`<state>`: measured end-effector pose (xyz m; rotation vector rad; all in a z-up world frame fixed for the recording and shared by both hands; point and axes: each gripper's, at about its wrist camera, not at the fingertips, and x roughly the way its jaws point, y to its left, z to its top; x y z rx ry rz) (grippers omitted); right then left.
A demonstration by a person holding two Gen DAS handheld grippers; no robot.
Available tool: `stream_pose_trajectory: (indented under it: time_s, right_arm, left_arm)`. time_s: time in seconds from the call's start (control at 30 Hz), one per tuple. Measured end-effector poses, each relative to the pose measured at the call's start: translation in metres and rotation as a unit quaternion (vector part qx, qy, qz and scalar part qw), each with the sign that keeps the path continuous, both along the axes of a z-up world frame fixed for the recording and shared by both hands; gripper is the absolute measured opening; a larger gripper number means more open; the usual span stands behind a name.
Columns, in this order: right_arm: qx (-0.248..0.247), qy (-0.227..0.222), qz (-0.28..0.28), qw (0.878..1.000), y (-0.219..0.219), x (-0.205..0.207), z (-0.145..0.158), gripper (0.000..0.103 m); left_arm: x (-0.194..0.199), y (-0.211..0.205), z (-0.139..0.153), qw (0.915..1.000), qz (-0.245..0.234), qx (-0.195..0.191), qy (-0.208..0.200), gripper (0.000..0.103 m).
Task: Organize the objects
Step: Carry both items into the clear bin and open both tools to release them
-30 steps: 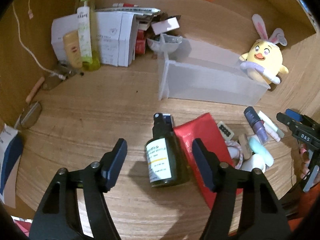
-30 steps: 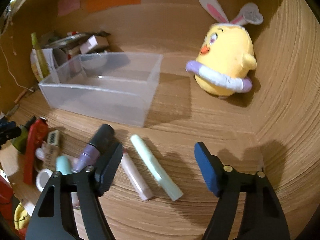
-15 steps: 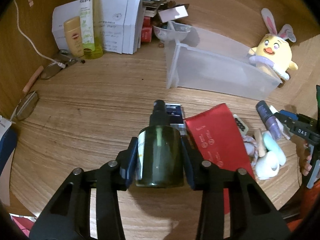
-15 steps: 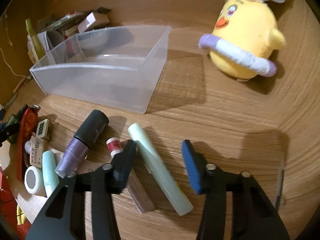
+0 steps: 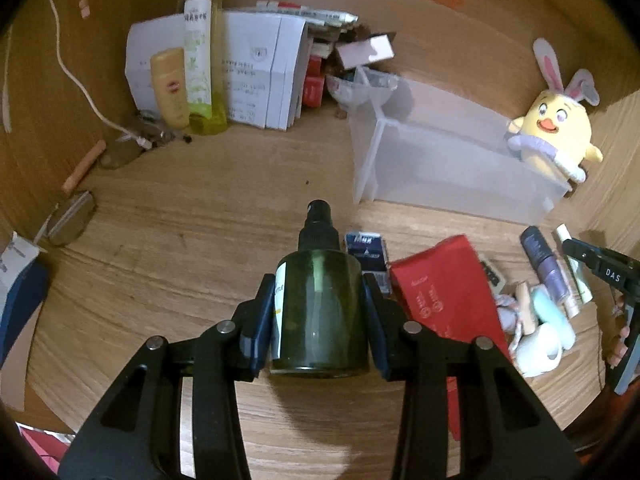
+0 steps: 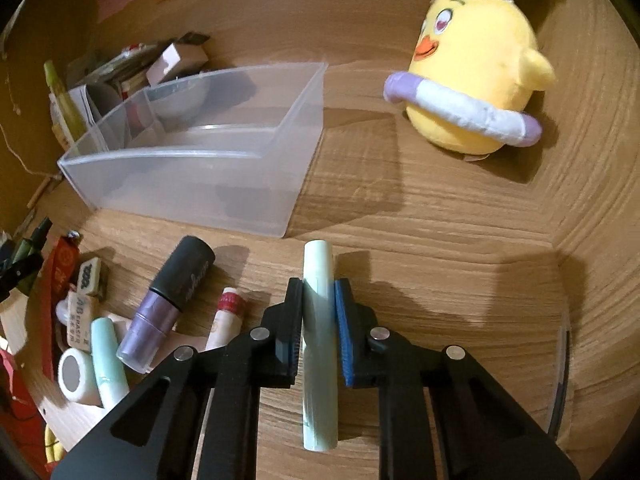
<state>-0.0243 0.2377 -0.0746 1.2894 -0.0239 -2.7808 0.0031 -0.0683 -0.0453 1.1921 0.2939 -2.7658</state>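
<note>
My left gripper [image 5: 319, 292] is shut on a dark green spray bottle [image 5: 320, 312]. Its pads press both sides of the body, and the black nozzle points away from me over the wooden desk. My right gripper [image 6: 318, 286] is shut on a pale green tube [image 6: 319, 392] that runs lengthwise between the blue pads, with its far end sticking out past the fingertips. A clear plastic bin [image 6: 192, 184] with a divider lies just beyond the tube. In the left wrist view the same bin [image 5: 460, 184] is ahead and to the right.
A purple tube with a black cap [image 6: 172, 296], a small red-banded tube [image 6: 226, 316], a mint tube [image 6: 108, 356], erasers and a red pouch [image 5: 444, 300] lie between the grippers. A yellow plush chick [image 6: 476, 76] sits at the back right. White boxes [image 5: 256, 76] and bottles stand at the back left.
Both grippers went from open to shut. The left closed on the spray bottle and the right on the pale green tube. The tube now lies in line with the fingers.
</note>
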Motion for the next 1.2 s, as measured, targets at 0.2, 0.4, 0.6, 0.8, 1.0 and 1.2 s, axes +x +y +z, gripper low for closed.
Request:
stream_pose_trajectory:
  time_s: [0.2, 0.4, 0.6, 0.8, 1.0, 1.2]
  right_arm:
    - [-0.016, 0.038, -0.004, 0.999, 0.001, 0.012, 0.024, 0.014]
    - [-0.007, 0.073, 0.004, 0.997, -0.005, 0.017, 0.048, 0.014]
    - [-0.010, 0.104, 0.012, 0.994, -0.010, 0.017, 0.069, 0.014]
    - [-0.004, 0.136, 0.025, 0.990, -0.018, 0.015, 0.092, 0.014]
    - [-0.009, 0.167, 0.031, 0.985, -0.026, 0.008, 0.111, 0.014]
    - [-0.016, 0.188, 0.042, 0.981, -0.035, -0.003, 0.129, 0.014]
  left_arm:
    - [-0.003, 0.003, 0.021, 0.9991, -0.021, 0.007, 0.035, 0.041]
    - [-0.009, 0.013, 0.042, 0.9972, -0.033, 0.006, 0.067, 0.041]
    - [-0.019, 0.021, 0.062, 0.9947, -0.045, -0.004, 0.092, 0.041]
    - [-0.034, 0.025, 0.075, 0.9931, -0.057, -0.004, 0.103, 0.041]
    - [-0.053, 0.027, 0.090, 0.9911, -0.062, -0.007, 0.117, 0.041]
    - [-0.073, 0.030, 0.103, 0.9895, -0.068, -0.018, 0.126, 0.041]
